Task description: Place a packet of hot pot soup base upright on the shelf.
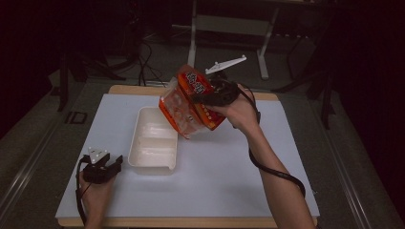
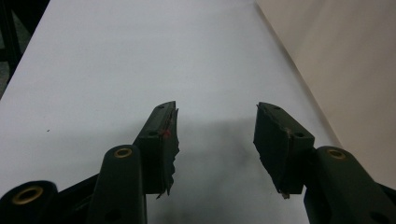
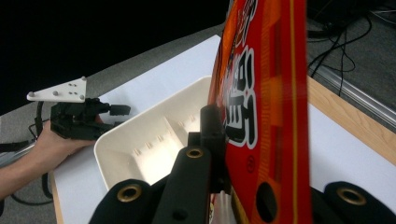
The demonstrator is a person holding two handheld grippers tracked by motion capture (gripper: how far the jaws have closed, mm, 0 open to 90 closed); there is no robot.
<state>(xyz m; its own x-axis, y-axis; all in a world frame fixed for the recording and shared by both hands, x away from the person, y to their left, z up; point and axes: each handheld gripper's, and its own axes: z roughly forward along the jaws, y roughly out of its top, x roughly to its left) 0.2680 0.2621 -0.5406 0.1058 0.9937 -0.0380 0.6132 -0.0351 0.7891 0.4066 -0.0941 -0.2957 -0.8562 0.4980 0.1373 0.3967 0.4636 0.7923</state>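
Left of the white tray (image 1: 154, 141), near its front corner, the left gripper (image 1: 116, 162) rests low on the white table cover (image 1: 229, 186); seen along its own jaws, the left gripper (image 2: 216, 122) stands wide apart with nothing between the pads, just bare cover below. The tray itself — a shallow white container with a raised divider — lies open at the middle of the cover and looks empty; its inner wall (image 3: 154, 135) shows clean in the right gripper view, with the left gripper (image 3: 119, 110) just beyond its far rim. Above the tray's back right corner, the right gripper (image 1: 203, 100) holds a red-and-orange snack packet (image 1: 193, 102) clear of the table, tilted, its lower end hanging over the tray's edge. From the right gripper view the jaws are clamped on the packet (image 3: 261, 107), which stands edge-on between them. Right of the tray, the cover is bare.

Progress, as judged: the packet has been picked up and carried to the tray — the lift is done. Left to do: lower it into a compartment, release it, and withdraw the hand.
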